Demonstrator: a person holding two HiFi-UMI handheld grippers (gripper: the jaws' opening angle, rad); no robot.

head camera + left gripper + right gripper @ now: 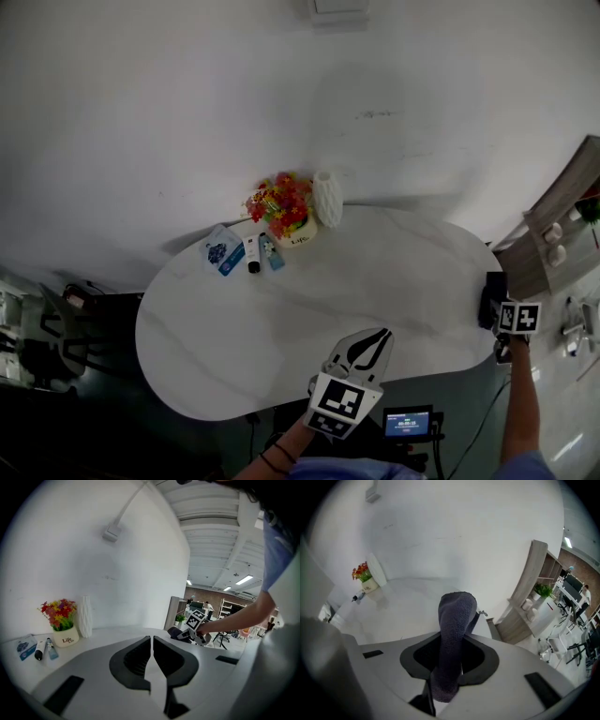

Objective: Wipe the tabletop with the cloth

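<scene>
The white oval tabletop (375, 272) fills the middle of the head view. My right gripper (494, 307) is at the table's right edge, shut on a dark grey cloth (491, 289). In the right gripper view the cloth (454, 634) stands up between the jaws and folds over above them, over the tabletop (398, 606). My left gripper (382, 337) hovers over the table's near edge, shut with nothing between its jaws. In the left gripper view its jaws (151, 641) meet, and the right gripper (193, 622) shows beyond them.
A pot of flowers (286, 214), a ribbed white vase (327, 199) and a few small packets and tubes (242, 251) stand at the table's far edge by the wall. A wooden shelf unit (553, 234) is at the right. A small screen (408, 422) sits below the near edge.
</scene>
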